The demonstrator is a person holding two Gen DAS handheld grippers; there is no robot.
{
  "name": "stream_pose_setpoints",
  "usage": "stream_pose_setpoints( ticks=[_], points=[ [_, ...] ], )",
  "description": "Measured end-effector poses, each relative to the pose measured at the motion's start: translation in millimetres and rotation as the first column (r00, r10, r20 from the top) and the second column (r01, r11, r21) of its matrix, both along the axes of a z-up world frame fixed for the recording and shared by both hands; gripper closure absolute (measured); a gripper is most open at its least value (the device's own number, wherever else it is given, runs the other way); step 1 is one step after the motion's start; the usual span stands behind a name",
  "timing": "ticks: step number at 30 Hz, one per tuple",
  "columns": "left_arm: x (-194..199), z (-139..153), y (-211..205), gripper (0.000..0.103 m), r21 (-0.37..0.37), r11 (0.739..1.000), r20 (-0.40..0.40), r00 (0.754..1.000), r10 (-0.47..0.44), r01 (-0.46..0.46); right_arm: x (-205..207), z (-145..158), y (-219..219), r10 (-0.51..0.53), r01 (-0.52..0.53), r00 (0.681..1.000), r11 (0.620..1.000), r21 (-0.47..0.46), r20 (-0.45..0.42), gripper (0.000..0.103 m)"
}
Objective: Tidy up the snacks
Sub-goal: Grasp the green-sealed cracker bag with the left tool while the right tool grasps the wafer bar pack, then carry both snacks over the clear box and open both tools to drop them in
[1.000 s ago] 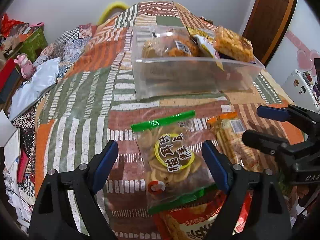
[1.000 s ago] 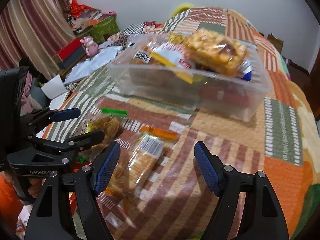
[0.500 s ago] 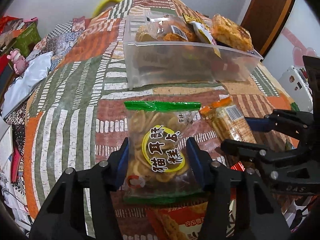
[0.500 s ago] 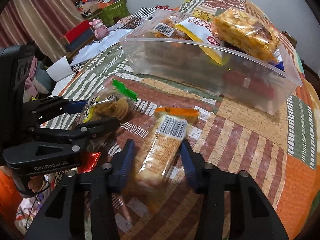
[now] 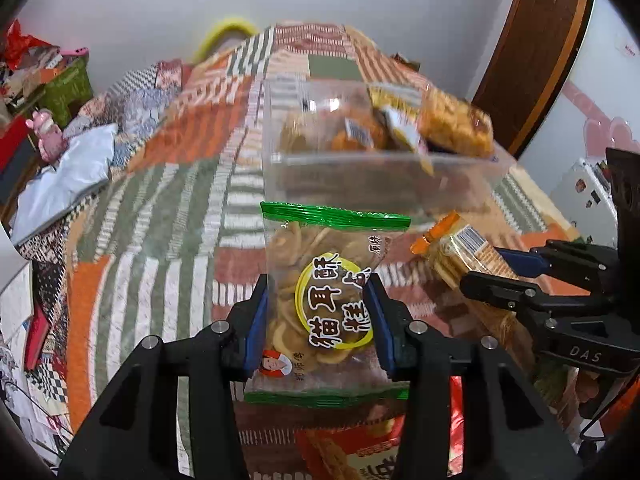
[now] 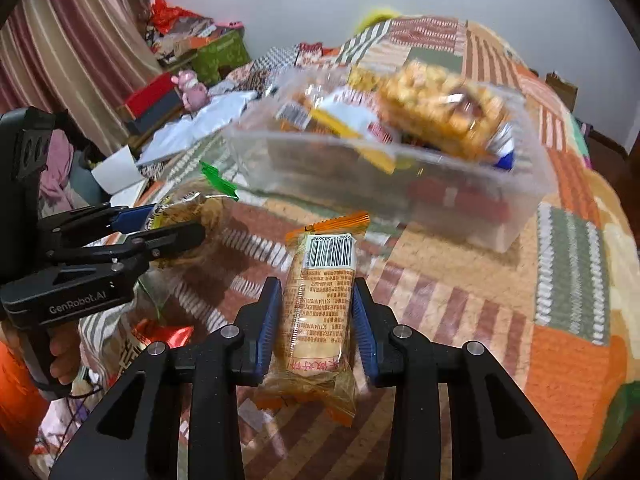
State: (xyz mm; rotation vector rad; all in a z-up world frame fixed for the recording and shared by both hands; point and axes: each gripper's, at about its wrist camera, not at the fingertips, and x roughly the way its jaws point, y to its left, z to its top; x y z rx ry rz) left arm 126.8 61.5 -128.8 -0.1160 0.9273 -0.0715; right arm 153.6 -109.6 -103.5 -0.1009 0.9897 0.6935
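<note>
My left gripper (image 5: 318, 292) has its jaws closing, and the pads press the sides of a clear snack bag with green ends (image 5: 332, 240), held up off the quilt. My right gripper (image 6: 316, 292) is also closing, its pads squeezing an orange-ended cracker pack (image 6: 328, 252) with the barcode facing up. In the left wrist view the right gripper (image 5: 504, 272) and its cracker pack (image 5: 460, 244) show at the right. Beyond both stands a clear plastic bin (image 6: 400, 184) holding several snack packs. A red snack bag (image 5: 360, 452) lies on the quilt under my left gripper.
The patchwork quilt (image 5: 160, 220) covers the whole bed. A white cloth (image 5: 68, 176), a pink toy (image 5: 44, 132) and a green box (image 5: 68, 88) lie at the left edge. A wooden door (image 5: 532, 60) stands at the back right. A hand (image 6: 60, 356) grips the left handle.
Both grippers went from wide open around their packs to closed on them. The green-ended bag and the cracker pack have come up off the quilt.
</note>
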Motion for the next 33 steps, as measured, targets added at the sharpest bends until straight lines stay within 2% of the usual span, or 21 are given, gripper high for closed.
stream_pose_setpoints(
  ticks=[8, 18, 24, 33],
  points=[
    [7, 38, -1, 0.058, -0.026, 1.000, 0.096, 0.995, 0.006, -0.004, 2, 35, -9, -0.037, 0.033, 0.993, 0.999, 0.042, 0.111, 0.071],
    [31, 71, -17, 0.058, -0.030, 0.999, 0.173, 0.985, -0.021, 0.027, 24, 59, -20, -0.096, 0.083, 0.980, 0.994, 0.078, 0.177, 0.071],
    [51, 80, -22, 0.058, -0.024, 0.999, 0.202, 0.979, -0.030, 0.036, 43, 68, -28, -0.133, 0.115, 0.971, 0.988, 0.101, 0.199, 0.071],
    [88, 73, -22, 0.058, -0.025, 0.999, 0.187, 0.982, -0.026, 0.031, 73, 70, -33, -0.173, 0.152, 0.962, 0.982, 0.112, 0.211, 0.071]
  ],
)
